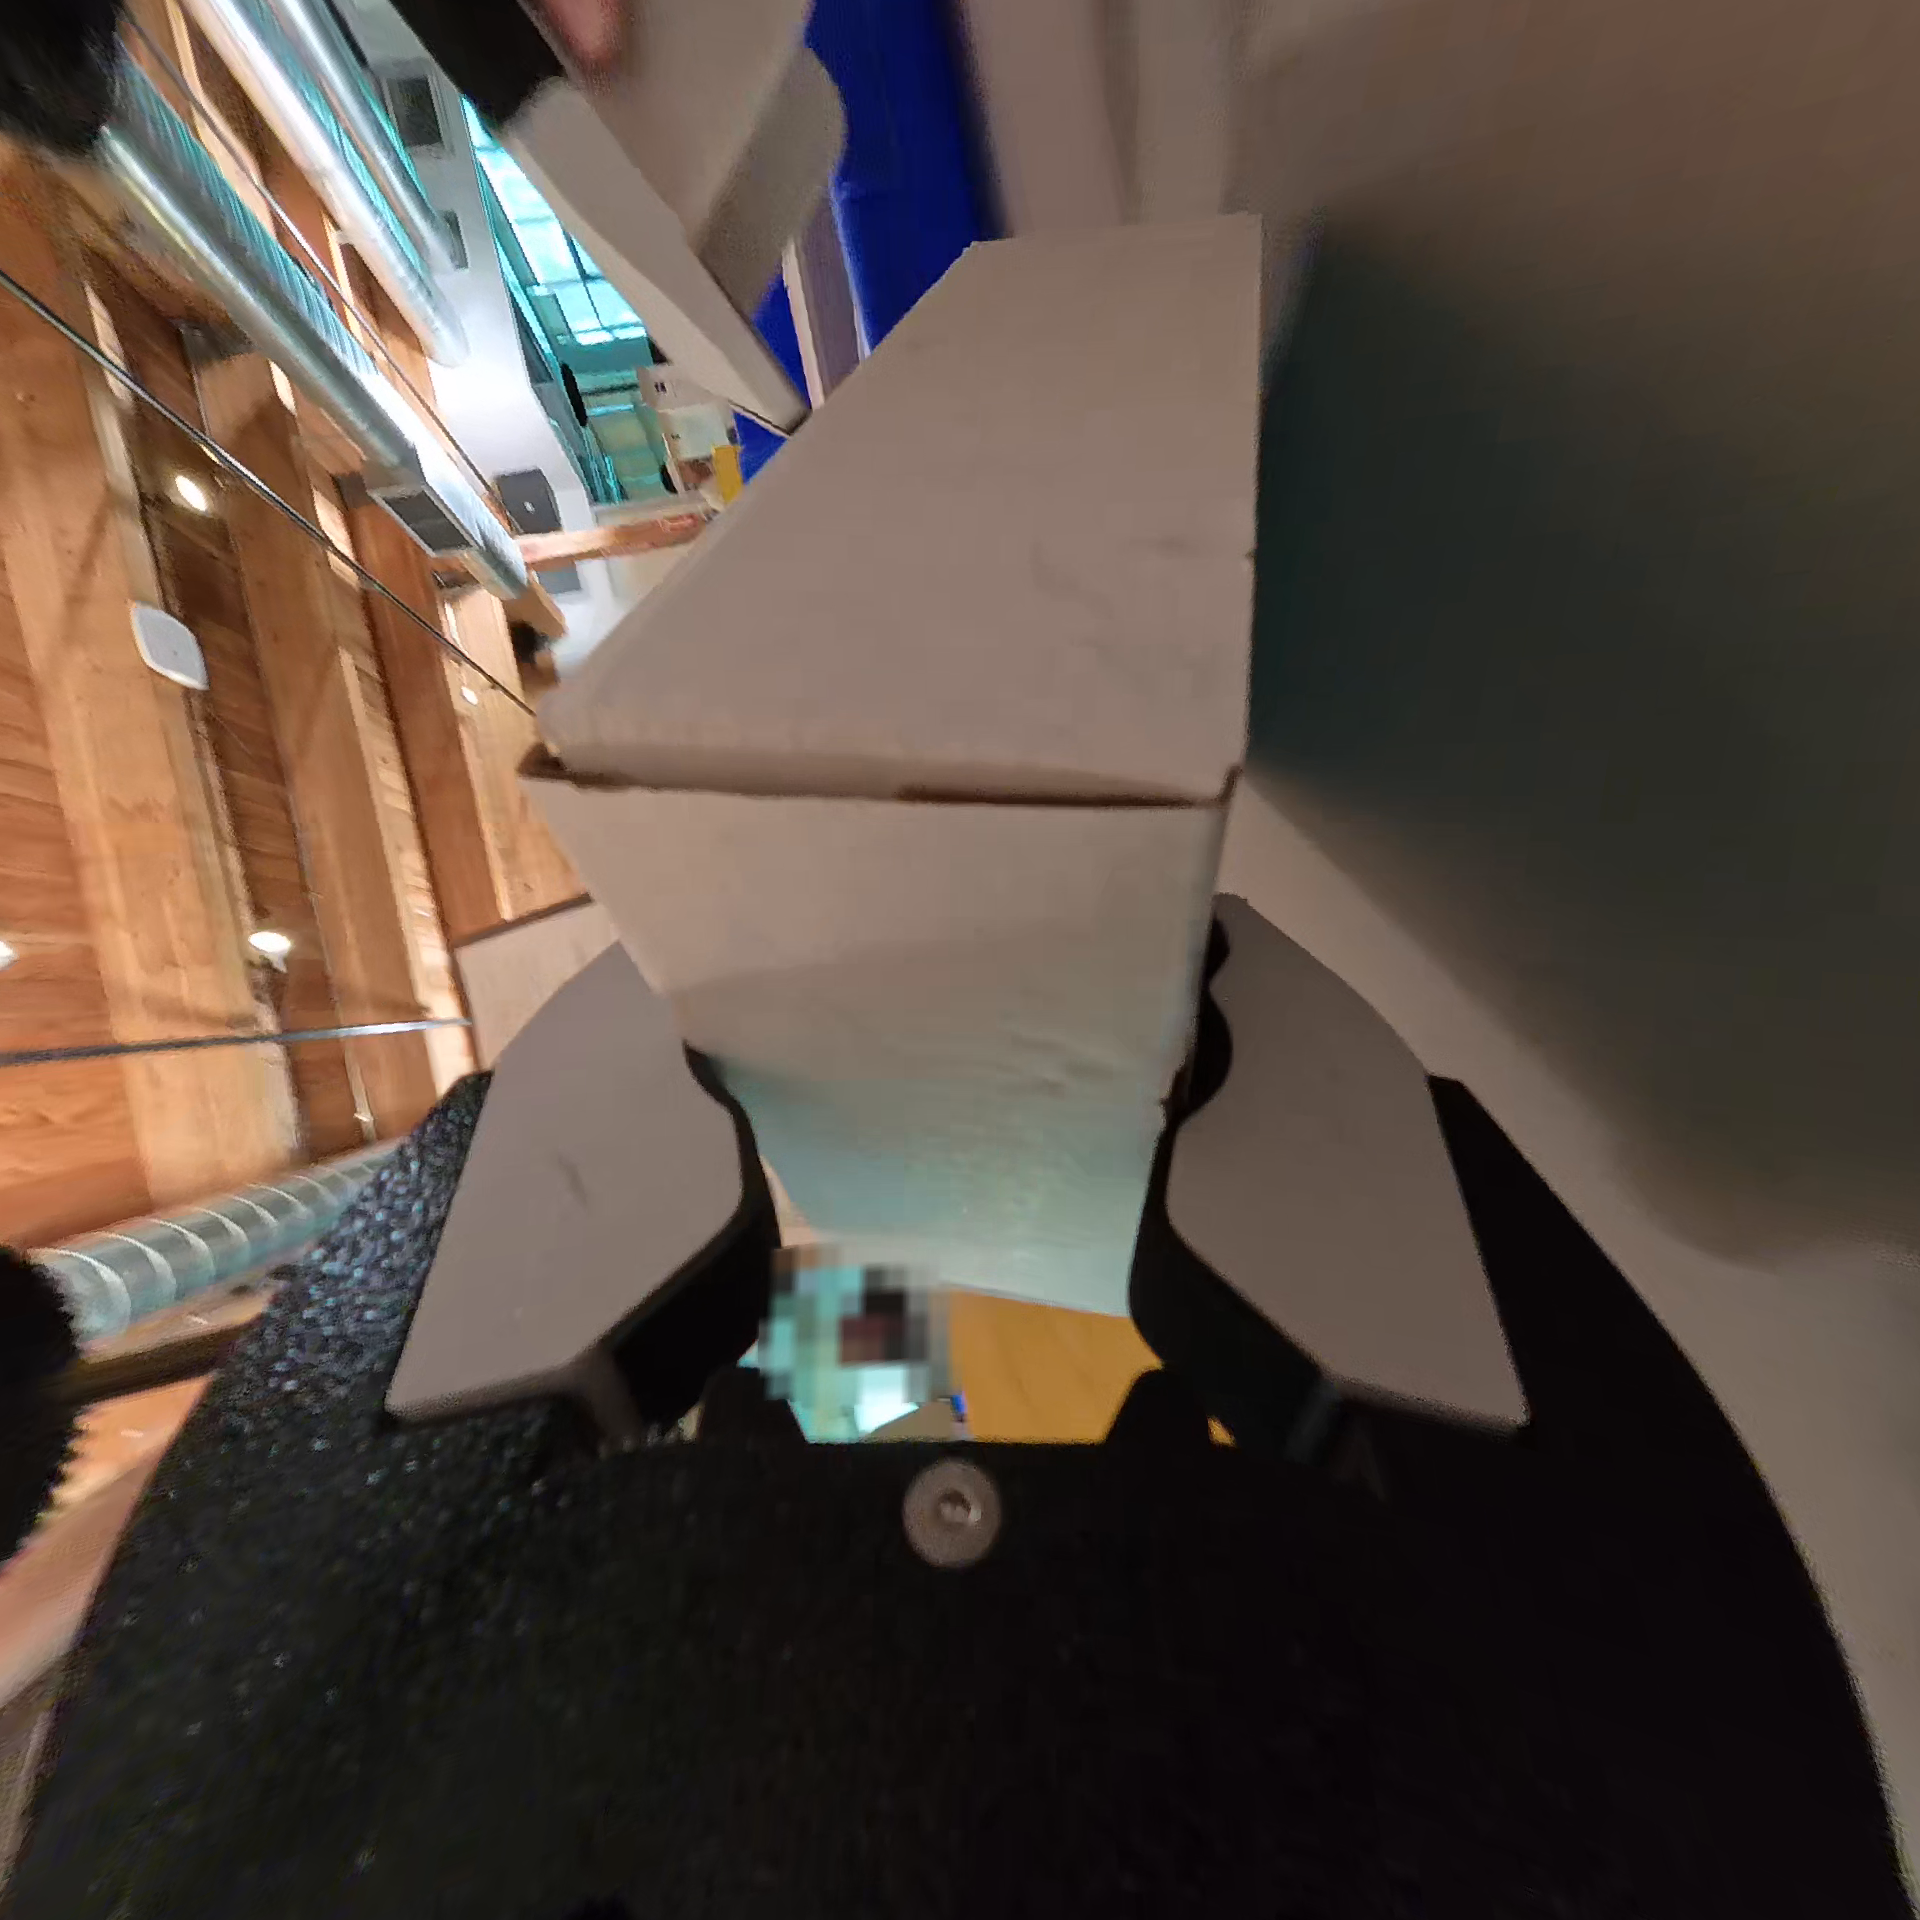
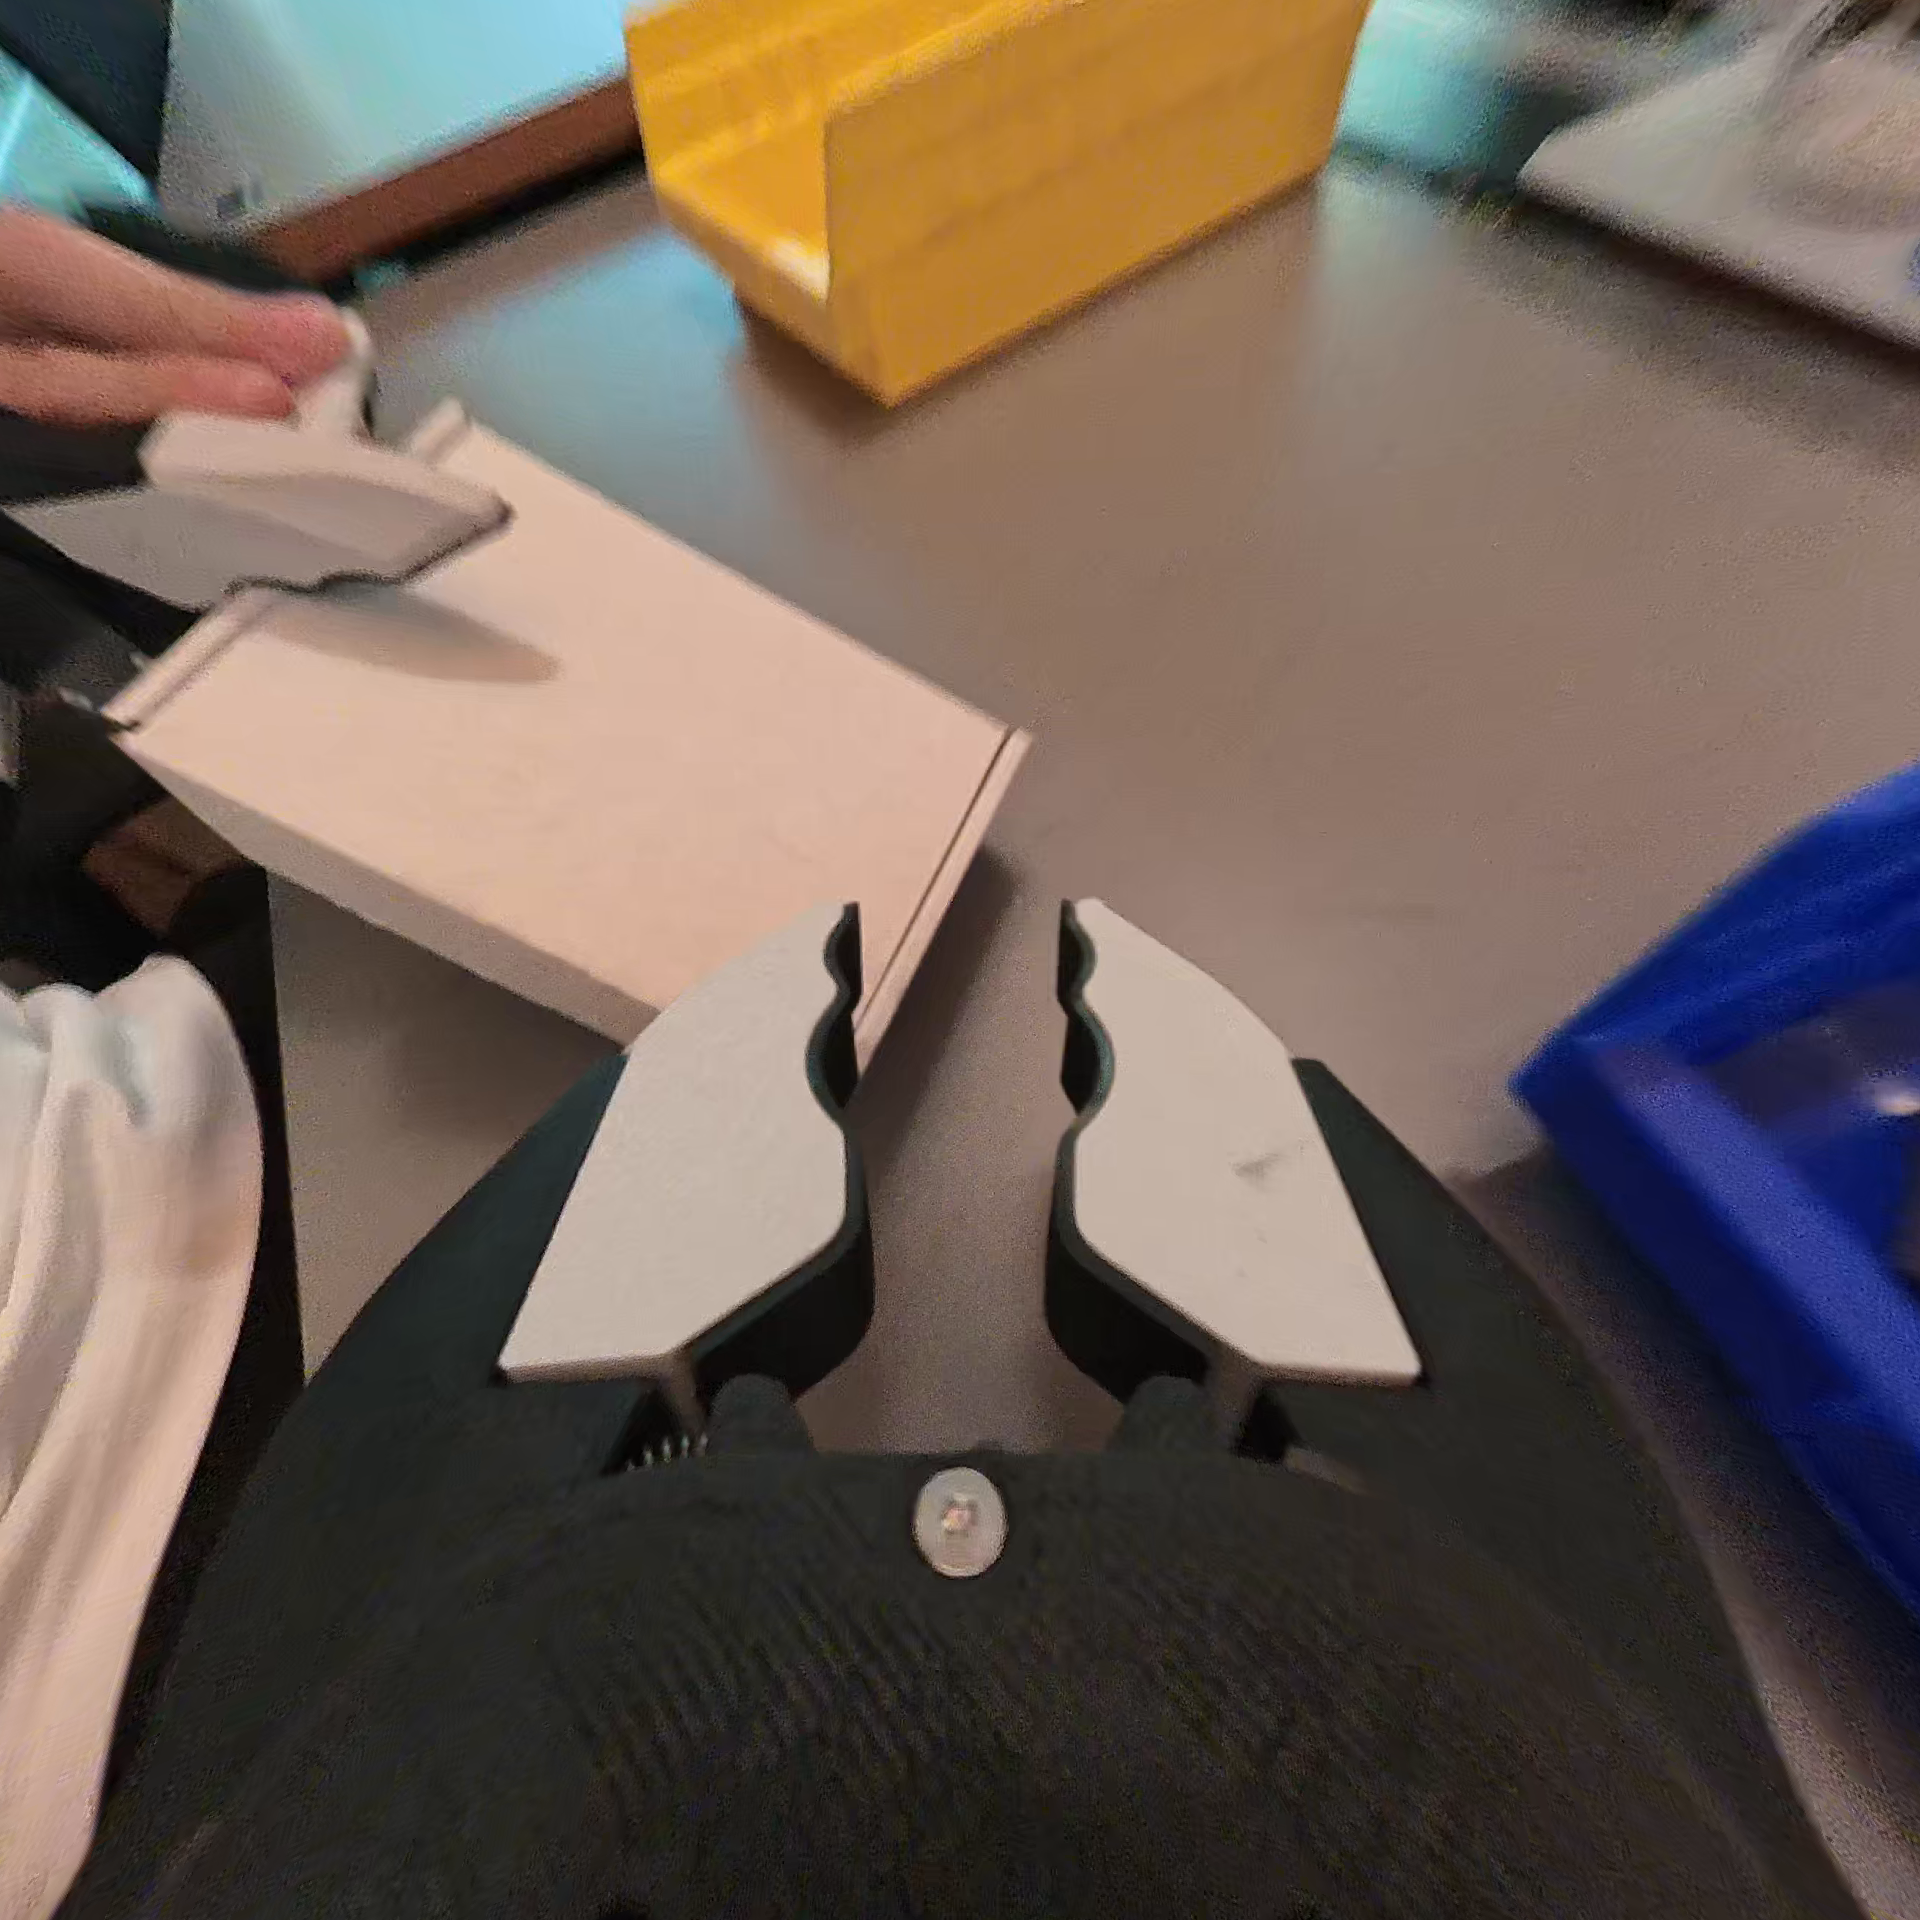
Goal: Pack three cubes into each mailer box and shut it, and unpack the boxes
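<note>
While parted — right gripper (image 2: 958, 997) (empty) — left gripper (image 1: 940, 1049) clamping mailer box (image 1: 935, 582).

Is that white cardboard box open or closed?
Closed: the white mailer box has its lid flat on top, the left tool gripping its end.

blue bin (image 2: 1745, 1122) blurred, cut off at rt edge.

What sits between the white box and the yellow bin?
Nothing: in the right wrist view, only bare grey table separates the white mailer box from the yellow bin.
</note>
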The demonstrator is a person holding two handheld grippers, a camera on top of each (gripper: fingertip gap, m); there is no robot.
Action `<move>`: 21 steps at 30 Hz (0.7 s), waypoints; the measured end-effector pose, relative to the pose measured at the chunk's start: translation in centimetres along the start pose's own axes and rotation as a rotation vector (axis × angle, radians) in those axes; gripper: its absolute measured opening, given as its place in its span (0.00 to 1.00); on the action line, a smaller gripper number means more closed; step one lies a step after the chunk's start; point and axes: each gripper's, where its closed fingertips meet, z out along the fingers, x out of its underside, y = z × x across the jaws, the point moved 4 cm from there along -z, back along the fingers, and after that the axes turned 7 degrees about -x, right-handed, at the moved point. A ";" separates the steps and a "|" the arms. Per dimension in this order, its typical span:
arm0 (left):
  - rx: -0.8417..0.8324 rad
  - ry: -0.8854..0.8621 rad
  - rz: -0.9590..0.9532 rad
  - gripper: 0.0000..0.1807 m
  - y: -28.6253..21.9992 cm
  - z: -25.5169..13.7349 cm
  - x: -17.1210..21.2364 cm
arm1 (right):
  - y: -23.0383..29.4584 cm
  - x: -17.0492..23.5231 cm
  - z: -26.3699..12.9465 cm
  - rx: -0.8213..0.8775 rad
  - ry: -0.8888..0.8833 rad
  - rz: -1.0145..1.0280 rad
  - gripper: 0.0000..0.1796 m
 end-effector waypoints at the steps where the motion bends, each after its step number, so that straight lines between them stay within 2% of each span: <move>1: 0.011 0.006 -0.063 0.46 0.2 -0.1 0.1 | -0.1 -0.9 -1.2 0.016 -0.063 -0.020 0.23; 6: 0.066 -0.018 -0.565 0.45 2.5 -0.3 1.1 | 0.9 -4.5 -7.3 0.008 -0.376 -0.099 0.27; 9: 0.198 -0.082 -1.012 0.45 3.2 0.1 1.7 | 1.2 -5.1 -9.6 0.048 -0.439 -0.162 0.29; 12: 0.344 -0.181 -1.270 0.45 2.6 0.4 1.9 | 1.5 -4.9 -10.0 0.074 -0.425 -0.218 0.30; 16: 0.533 -0.194 -1.385 0.45 -0.2 1.1 2.0 | 1.9 -4.3 -8.2 0.067 -0.323 -0.275 0.31; 21: 0.598 -0.141 -1.363 0.46 -2.7 1.4 2.0 | 4.1 -3.6 -4.7 0.006 -0.189 -0.458 0.35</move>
